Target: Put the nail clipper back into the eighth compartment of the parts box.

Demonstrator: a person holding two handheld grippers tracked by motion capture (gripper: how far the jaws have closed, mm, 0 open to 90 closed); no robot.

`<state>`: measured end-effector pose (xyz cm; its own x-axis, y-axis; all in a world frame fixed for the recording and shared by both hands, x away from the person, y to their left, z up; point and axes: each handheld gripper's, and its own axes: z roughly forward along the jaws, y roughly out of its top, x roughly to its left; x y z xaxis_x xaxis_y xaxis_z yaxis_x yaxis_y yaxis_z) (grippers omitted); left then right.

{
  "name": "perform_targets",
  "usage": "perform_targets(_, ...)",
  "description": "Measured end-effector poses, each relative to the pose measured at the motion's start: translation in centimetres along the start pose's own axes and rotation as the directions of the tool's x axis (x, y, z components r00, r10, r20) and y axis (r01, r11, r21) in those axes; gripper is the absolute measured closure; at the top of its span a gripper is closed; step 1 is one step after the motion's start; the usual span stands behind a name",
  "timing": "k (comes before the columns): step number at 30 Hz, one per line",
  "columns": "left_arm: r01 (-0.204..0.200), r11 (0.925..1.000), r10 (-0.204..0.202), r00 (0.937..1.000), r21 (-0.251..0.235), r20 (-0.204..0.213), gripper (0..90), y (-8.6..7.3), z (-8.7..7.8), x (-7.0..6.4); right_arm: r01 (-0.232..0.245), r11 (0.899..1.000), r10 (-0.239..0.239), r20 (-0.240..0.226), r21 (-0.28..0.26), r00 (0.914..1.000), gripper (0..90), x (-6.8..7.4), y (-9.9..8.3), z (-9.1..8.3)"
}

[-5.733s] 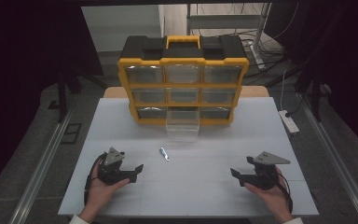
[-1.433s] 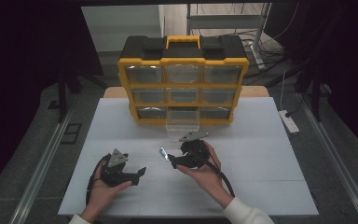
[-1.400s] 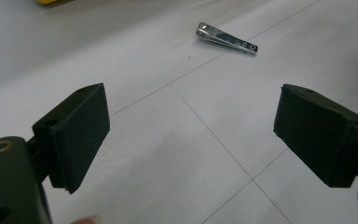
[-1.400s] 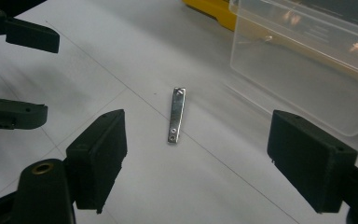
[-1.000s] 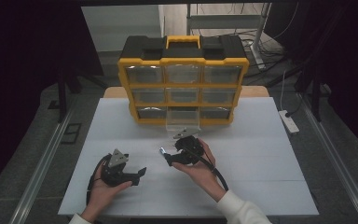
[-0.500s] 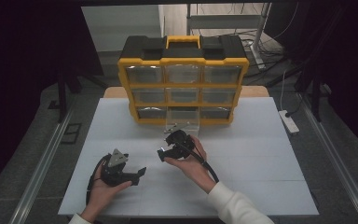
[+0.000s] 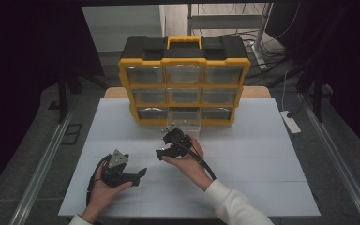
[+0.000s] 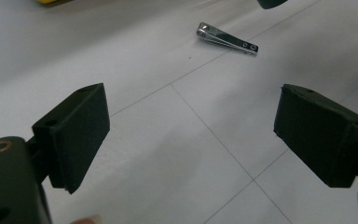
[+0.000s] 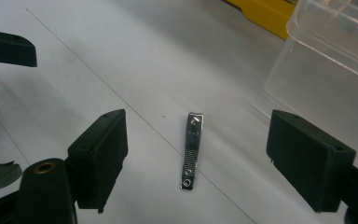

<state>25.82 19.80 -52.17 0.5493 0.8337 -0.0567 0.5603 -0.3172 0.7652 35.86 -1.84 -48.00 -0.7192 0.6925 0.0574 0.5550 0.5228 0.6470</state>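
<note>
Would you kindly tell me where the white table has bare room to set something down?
The white table is bare right of the right hand-held gripper. It is crowded around the small silver nail clipper, before the yellow organiser's pulled-out clear drawer.

No text, label, brand, number or sign can be read on anything here; every surface is plain or too blurred.

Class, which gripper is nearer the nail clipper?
Right. The right gripper hovers open directly around the nail clipper; the left gripper rests open farther back.
</note>
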Motion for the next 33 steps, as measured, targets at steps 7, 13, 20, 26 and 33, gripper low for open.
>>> perform_targets(7,0.001,1.0000,-0.001,1.0000,0.003,0.000,11.1,0.0,0.1,0.0,0.006,1.000,-0.006,0.008,0.020,0.9999,21.0,0.0,0.2,0.7)
perform_targets(13,0.001,1.0000,-0.001,1.0000,0.004,-0.001,11.1,-0.1,0.1,0.1,0.000,0.998,-0.001,0.010,0.056,1.0000,21.9,0.1,0.0,1.8)
perform_targets(20,-0.002,1.0000,0.002,1.0000,0.010,0.001,11.1,-0.1,0.1,0.1,0.010,0.996,-0.012,0.022,0.087,0.9997,26.6,0.1,-0.1,3.0)
perform_targets(26,-0.002,0.9999,0.002,1.0000,0.011,0.002,11.1,-0.1,0.2,0.2,0.016,0.992,-0.019,0.023,0.123,0.9995,30.0,0.2,-0.2,3.8)
perform_targets(33,-0.005,0.9999,0.005,1.0000,0.014,0.003,11.1,-0.1,0.3,0.2,0.032,0.990,-0.036,0.027,0.138,0.9990,35.6,0.4,-0.2,4.2)
